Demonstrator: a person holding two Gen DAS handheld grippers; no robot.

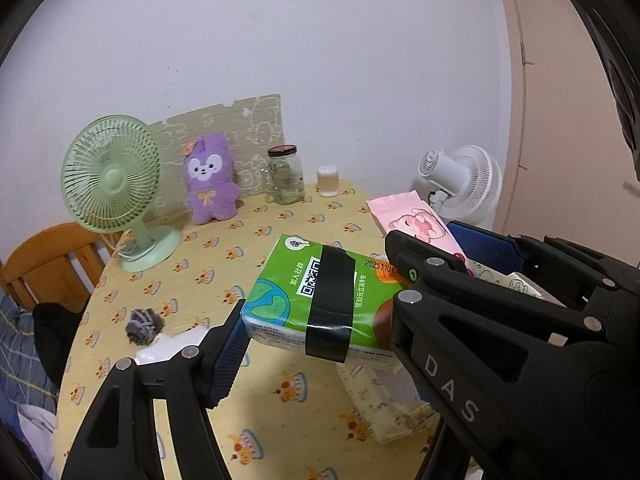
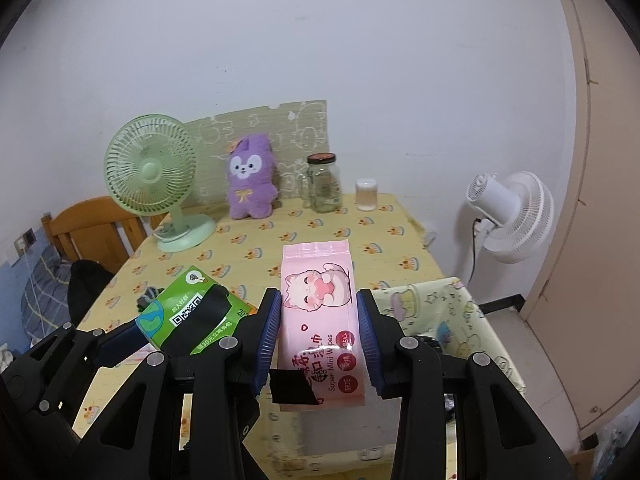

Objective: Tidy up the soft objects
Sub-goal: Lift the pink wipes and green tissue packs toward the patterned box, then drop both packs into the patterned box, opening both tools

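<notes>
Yellow-clothed tabletop (image 2: 392, 236) carries fans and a purple plush (image 2: 250, 178) along its far edge. Left tongs (image 1: 320, 320) clamp the green tissue pack (image 1: 316, 300), right tongs (image 2: 318, 336) the pink wipes pack (image 2: 320, 320), both lifted, probably for sorting.

"DAS" is printed in pale letters on the black arm of the left claw (image 1: 316, 322). "20251101" is stamped on the green tissue pack (image 1: 320, 300), beside a QR code. "Super Mini Wipes" is read on the pink wipes pack (image 2: 320, 320).
</notes>
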